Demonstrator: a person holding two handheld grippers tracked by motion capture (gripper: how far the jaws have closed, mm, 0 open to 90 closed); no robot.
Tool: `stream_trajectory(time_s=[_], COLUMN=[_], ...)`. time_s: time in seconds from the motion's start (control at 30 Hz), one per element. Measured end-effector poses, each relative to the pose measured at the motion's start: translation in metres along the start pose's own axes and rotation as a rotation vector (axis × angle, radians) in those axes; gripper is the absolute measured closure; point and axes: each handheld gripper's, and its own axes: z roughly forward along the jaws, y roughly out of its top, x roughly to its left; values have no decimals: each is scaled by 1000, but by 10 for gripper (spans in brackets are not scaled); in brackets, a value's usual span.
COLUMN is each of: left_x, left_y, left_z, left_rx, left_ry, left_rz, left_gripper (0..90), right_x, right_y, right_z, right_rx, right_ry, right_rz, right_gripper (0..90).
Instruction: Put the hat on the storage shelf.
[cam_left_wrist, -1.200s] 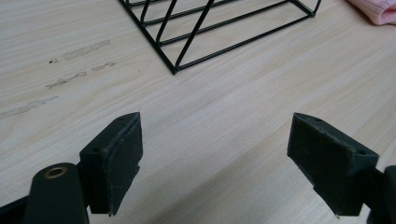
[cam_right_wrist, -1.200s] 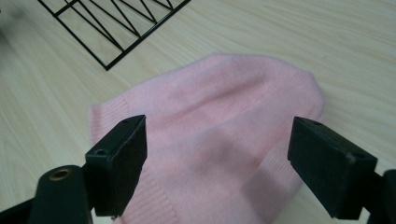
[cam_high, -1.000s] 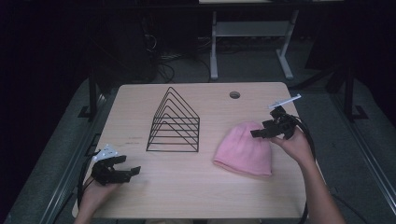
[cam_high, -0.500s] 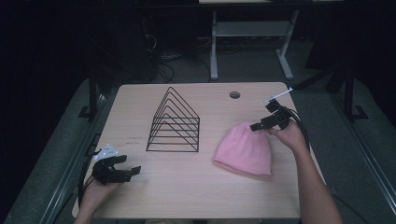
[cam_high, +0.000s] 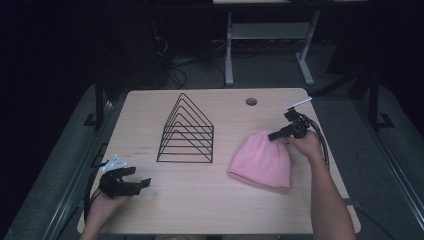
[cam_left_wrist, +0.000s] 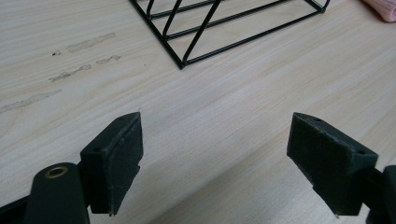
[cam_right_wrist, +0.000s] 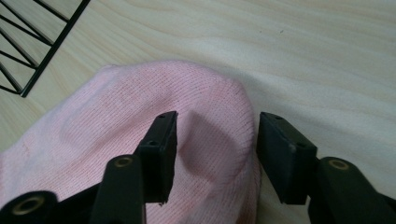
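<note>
The left claw (cam_high: 131, 181) rests low on the pale wooden bench (cam_high: 200, 210), jaws spread wide and holding nothing. Farther off, the right claw (cam_high: 278, 135) has been closing around a fold at the crown of the pink knitted beanie (cam_high: 262, 160), beside the black wire triangular rack (cam_high: 187, 131); the right gripper view shows the bunched fabric between its 2 pads.

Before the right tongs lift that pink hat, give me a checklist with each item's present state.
1. Right tongs at the hat's rounded top: ok; the jaws have just been closing, knit bunched between them.
2. Pads firmly pinching the pink hat: cannot tell.
3. Hat apart from the wire rack: ok.
4. Left tongs open with nothing between them, resting near the table's front left: ok.
5. Cable clear of the hat: ok.
</note>
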Motion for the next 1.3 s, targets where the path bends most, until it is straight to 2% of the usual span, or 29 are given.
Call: stream_trajectory(time_s=[0.1,0.33,0.47,0.7,0.87,1.3], left_x=[1,1,1,0,0,-2], left_y=[0,0,0,0,0,1], left_z=[0,1,1,3,3,6], left_rx=[9,11,10,12,14,32], left_ry=[0,-2,-3,-7,-9,-15], left_rz=[13,10,11,2,3,14], left_gripper=[183,184,184,184,185,186], right_x=[-3,-5,-8,-12,-11,-1], right_y=[-1,-3,-6,-11,-11,-7], right_z=[4,10,13,12,8,-6], right_rx=[17,23,5,-18,-30,-59], right_ry=[12,48,85,114,114,117], right_rz=[7,23,46,73,60,18], right_gripper=[544,626,667,749,792,804])
